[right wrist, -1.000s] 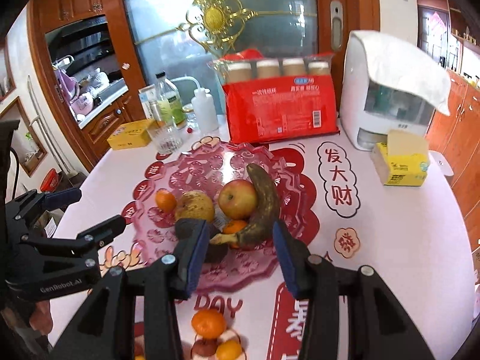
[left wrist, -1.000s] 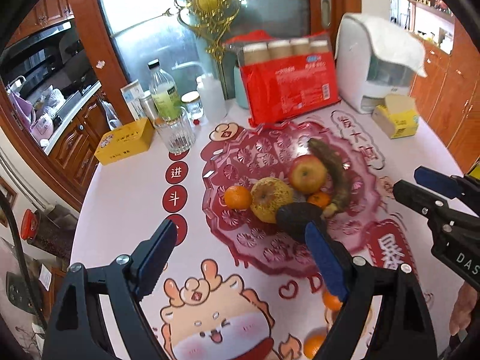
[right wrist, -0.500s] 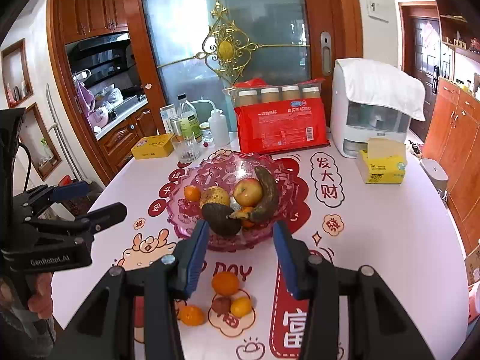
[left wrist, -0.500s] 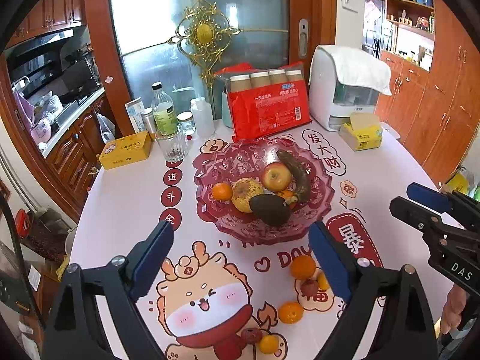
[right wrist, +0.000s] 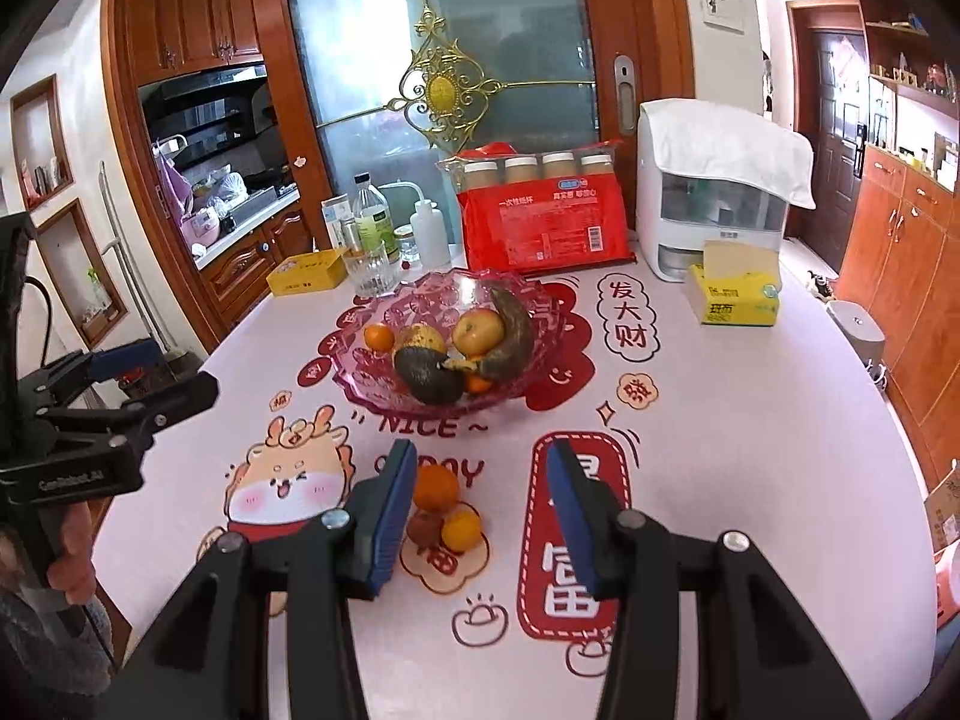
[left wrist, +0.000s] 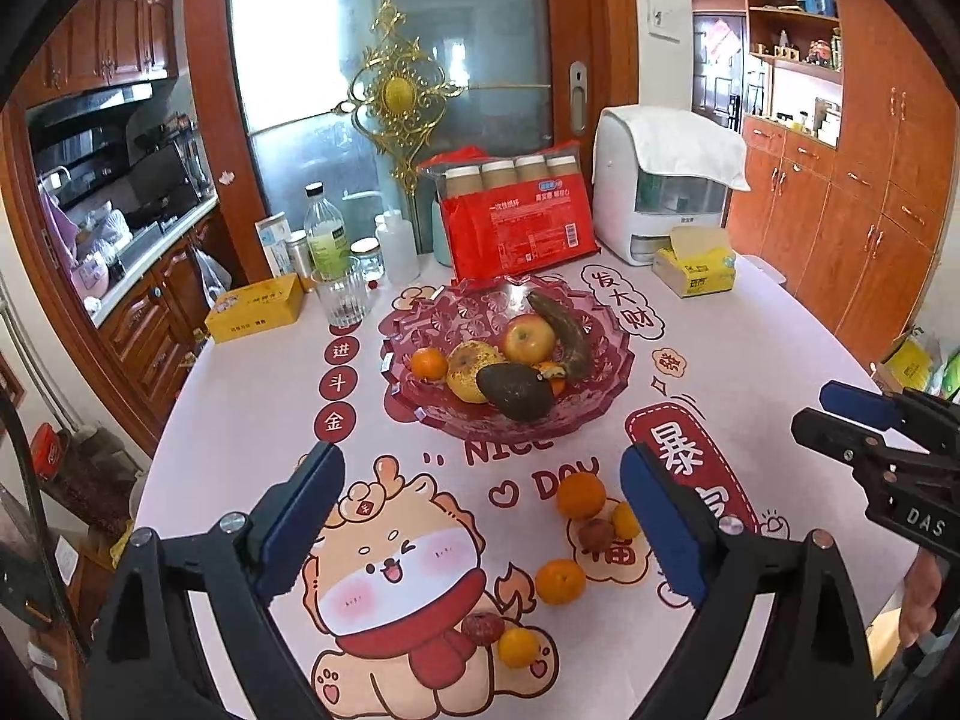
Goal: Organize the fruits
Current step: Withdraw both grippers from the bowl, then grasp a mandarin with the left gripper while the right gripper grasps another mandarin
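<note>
While I looked down the left view, my left tongs (left wrist: pixel 480 522) gaped wide and empty above the worktop (left wrist: pixel 240 420), loose mandarins (left wrist: pixel 579 495) lying just right of centre, short of the pink glass bowl (left wrist: pixel 606 396).

In the right view, my right tongs (right wrist: pixel 483 504) stood part open, holding nothing, the nearest mandarin (right wrist: pixel 436 487) beside the left pad, so I judged that hand nearer.

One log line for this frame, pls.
left gripper: open, empty | right gripper: open, empty | bowl: avocado in | loose oranges on table

In the bowl (left wrist: pixel 606 402): one apple (left wrist: pixel 528 338), one banana (left wrist: pixel 561 330), one avocado (left wrist: pixel 515 390), one pear (left wrist: pixel 471 367), two oranges (left wrist: pixel 429 363).
</note>
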A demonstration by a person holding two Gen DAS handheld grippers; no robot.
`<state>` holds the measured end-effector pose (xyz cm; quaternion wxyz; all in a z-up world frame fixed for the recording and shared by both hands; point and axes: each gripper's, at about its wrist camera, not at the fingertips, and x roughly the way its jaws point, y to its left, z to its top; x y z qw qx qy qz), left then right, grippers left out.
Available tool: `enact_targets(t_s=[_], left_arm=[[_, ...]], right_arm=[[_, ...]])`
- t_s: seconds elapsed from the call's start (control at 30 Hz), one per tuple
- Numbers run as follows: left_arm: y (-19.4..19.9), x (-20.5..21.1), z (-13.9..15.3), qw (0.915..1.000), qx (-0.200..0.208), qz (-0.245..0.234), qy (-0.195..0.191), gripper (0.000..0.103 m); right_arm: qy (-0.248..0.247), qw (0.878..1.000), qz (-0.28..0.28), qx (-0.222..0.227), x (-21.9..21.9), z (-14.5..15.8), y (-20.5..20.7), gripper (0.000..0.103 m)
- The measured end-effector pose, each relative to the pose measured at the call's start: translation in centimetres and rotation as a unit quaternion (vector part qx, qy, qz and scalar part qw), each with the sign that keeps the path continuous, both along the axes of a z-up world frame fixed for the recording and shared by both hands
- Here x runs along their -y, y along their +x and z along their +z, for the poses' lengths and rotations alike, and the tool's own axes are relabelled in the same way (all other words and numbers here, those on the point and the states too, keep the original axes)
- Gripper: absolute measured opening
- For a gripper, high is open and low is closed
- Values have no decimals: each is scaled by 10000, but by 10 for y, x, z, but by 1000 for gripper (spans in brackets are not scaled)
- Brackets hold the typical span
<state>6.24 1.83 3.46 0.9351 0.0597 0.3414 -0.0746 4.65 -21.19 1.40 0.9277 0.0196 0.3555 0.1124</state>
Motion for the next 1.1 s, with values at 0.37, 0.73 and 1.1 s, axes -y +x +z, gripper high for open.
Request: enact_targets(t_s=[0.37,0.73,1.1], left_arm=[[-30,-9,-72,9994,-122,255,175,97],[-33,-36,-169,9849,-1431,644,-736,85],[-20,-21,-201,9702,-2029,654,-1149,49]], right_arm=[[-160,9988,47,-461,-11,-59,0,46],[-398,9956,216,-820,-32,-128,19,46],[-148,9911,438,-1245,-34,-170,55,42]])
